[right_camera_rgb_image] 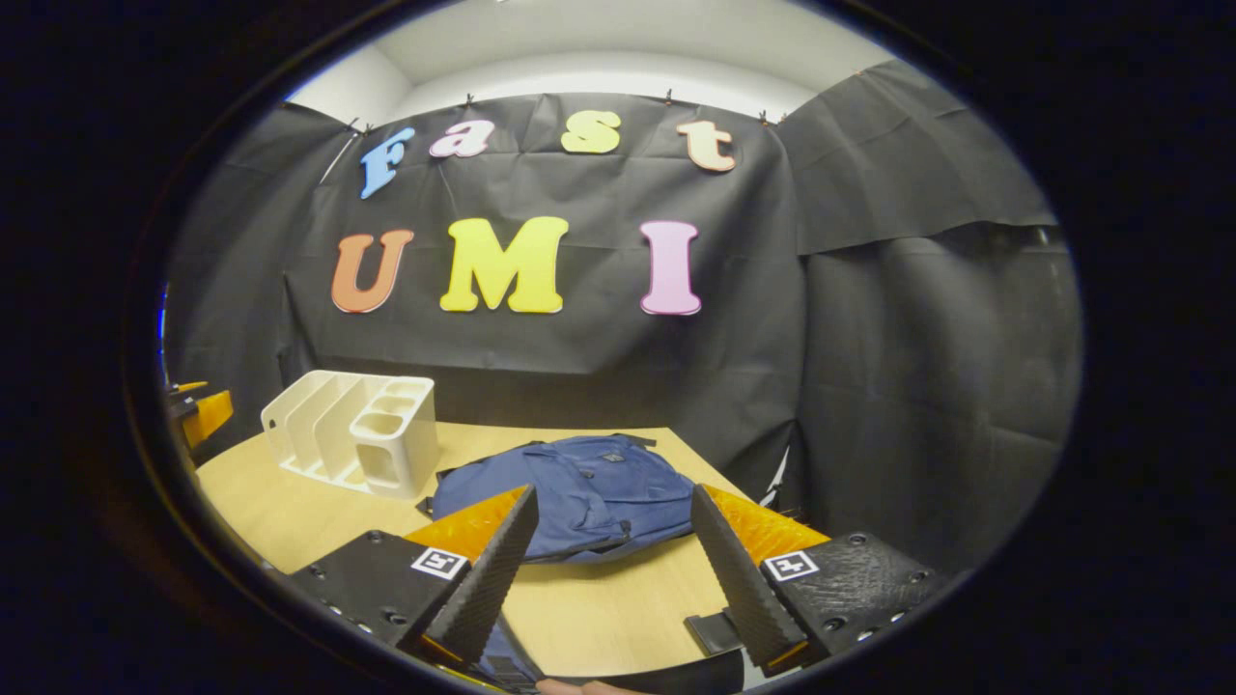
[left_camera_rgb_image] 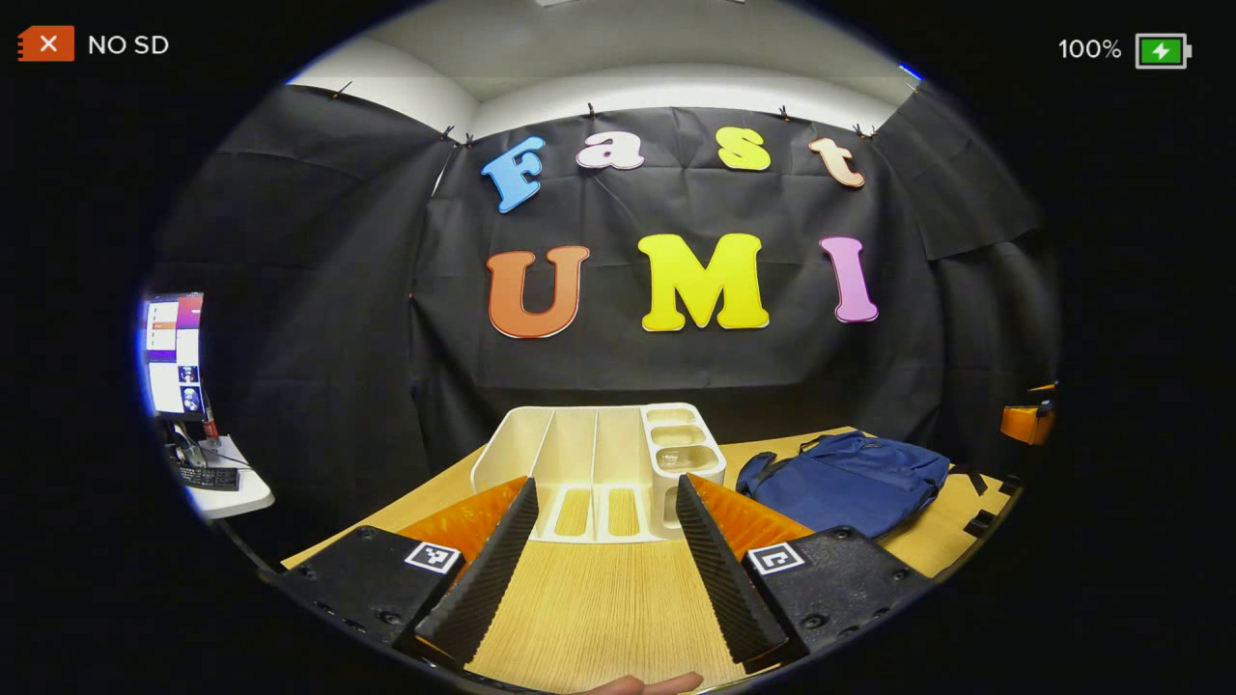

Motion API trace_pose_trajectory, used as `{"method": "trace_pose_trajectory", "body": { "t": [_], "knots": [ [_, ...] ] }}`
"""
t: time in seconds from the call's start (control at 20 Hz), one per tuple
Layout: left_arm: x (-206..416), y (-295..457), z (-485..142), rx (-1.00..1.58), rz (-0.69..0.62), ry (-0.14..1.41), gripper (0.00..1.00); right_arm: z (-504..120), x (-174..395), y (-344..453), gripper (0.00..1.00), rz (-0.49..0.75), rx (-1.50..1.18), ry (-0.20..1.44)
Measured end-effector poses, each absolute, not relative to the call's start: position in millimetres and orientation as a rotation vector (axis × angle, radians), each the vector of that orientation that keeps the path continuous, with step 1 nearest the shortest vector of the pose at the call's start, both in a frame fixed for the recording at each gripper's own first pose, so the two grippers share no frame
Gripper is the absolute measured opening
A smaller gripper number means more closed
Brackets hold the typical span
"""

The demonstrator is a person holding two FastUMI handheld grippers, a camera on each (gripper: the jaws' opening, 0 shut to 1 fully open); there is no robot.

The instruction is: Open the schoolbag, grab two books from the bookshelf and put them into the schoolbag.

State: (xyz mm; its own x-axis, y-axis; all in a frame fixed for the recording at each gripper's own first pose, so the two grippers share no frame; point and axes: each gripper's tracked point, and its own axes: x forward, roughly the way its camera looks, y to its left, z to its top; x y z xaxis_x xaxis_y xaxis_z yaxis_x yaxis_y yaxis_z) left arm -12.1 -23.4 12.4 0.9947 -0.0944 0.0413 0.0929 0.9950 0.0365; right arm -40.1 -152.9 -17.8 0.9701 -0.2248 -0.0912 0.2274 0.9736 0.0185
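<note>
Nearest the left camera: left tongs (left_camera_rgb_image: 603, 555) spread wide, released, holding nothing, hovering above bare wood of the desk (left_camera_rgb_image: 599, 608).
Bottom edge, left gripper view: tip of a person's finger (left_camera_rgb_image: 642, 684) just showing below the tongs.
Nearest the right camera: right tongs (right_camera_rgb_image: 608, 569) also spread apart, released and empty, above the desk (right_camera_rgb_image: 618, 608) at its near edge.
Under the right tongs: a black strap end (right_camera_rgb_image: 713, 632) lies on the desk beside the right-hand finger; what it belongs to, I cannot tell.
Schoolbag: blue schoolbag (right_camera_rgb_image: 570, 492) lying flat on the desk, just beyond the right tongs and framed between the fingers; appears closed, straps at its far end. From the left gripper view the schoolbag (left_camera_rgb_image: 850, 478) sits to the right of the tongs, beside the bookshelf.
Bookshelf: white bookshelf (left_camera_rgb_image: 599, 463) with upright dividers and small cup-like compartments on its right end, standing on the desk straight ahead of the left tongs; slots look empty, no books seen. From the right gripper view the bookshelf (right_camera_rgb_image: 352, 434) stands left of the schoolbag, near but apart.
Left side, farther off: a monitor (left_camera_rgb_image: 174, 352) and keyboard (left_camera_rgb_image: 208, 476) on a small white side table (left_camera_rgb_image: 241, 497).
Back: black cloth wall behind the desk.
</note>
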Motion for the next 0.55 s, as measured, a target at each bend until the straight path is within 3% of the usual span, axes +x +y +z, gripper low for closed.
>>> {"method": "trace_pose_trajectory", "body": {
  "t": [0.55],
  "knots": [
    [1.1,-47.5,-10.2,0.057,-0.094,-0.03,0.92,-21.8,-27.1,-172.2,0.98,-0.194,0.022,0.046]
  ]
}}
